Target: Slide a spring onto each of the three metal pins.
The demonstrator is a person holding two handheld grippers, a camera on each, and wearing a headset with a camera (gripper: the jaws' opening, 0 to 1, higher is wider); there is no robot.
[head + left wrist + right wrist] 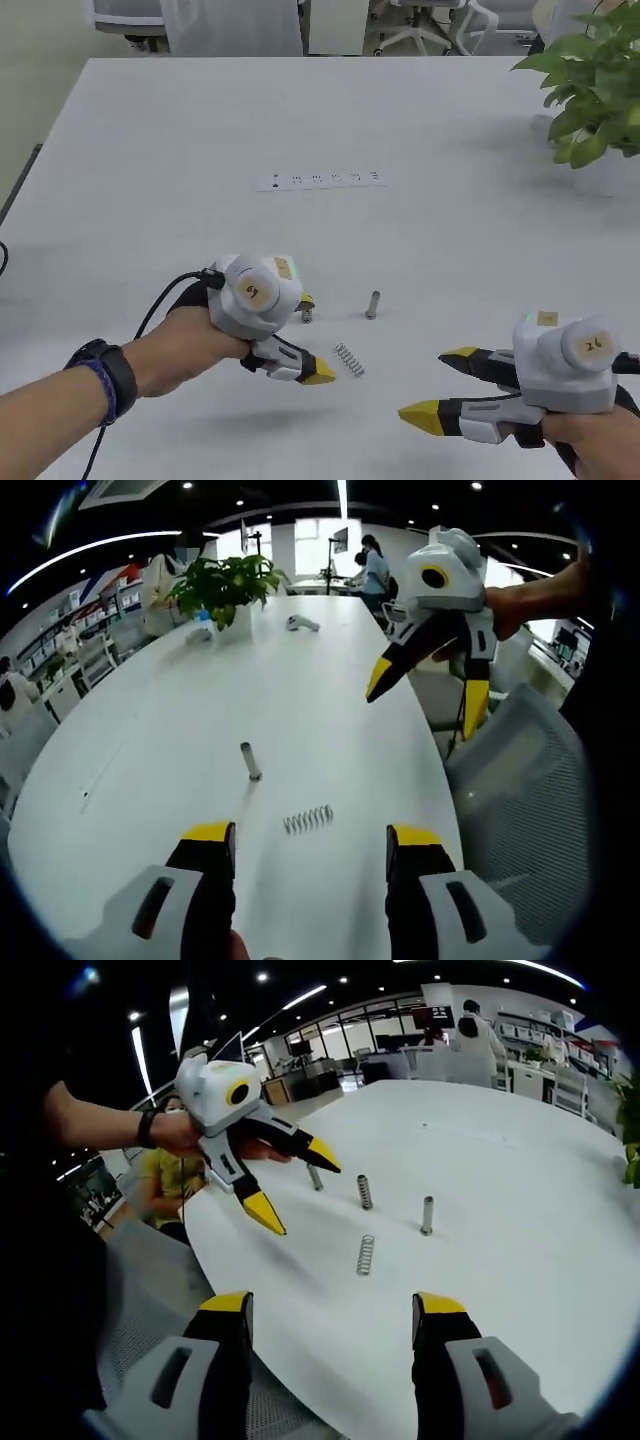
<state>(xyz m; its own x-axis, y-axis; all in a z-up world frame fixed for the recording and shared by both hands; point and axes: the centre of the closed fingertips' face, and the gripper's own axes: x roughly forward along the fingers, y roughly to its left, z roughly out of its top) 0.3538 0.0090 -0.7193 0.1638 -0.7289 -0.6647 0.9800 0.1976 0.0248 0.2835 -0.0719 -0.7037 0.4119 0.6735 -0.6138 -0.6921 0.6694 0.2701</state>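
A loose spring (348, 358) (307, 819) (366, 1254) lies flat on the white table (300, 120). Just beyond it stands a bare metal pin (373, 304) (250, 761) (427, 1215). A second pin (365, 1191) (307, 310) wears a spring. A third pin (315, 1177) is partly hidden behind my left gripper. My left gripper (315, 372) (310, 840) (300, 1195) hovers open and empty, its tips just left of the loose spring. My right gripper (440, 385) (333, 1305) (423, 708) is also open and empty, to the right of the spring.
A flush white socket strip (317, 180) sits mid-table. A potted plant (590, 80) (225, 580) stands at the far right corner. Office chairs (420, 25) line the far edge. The near table edge lies close below both grippers.
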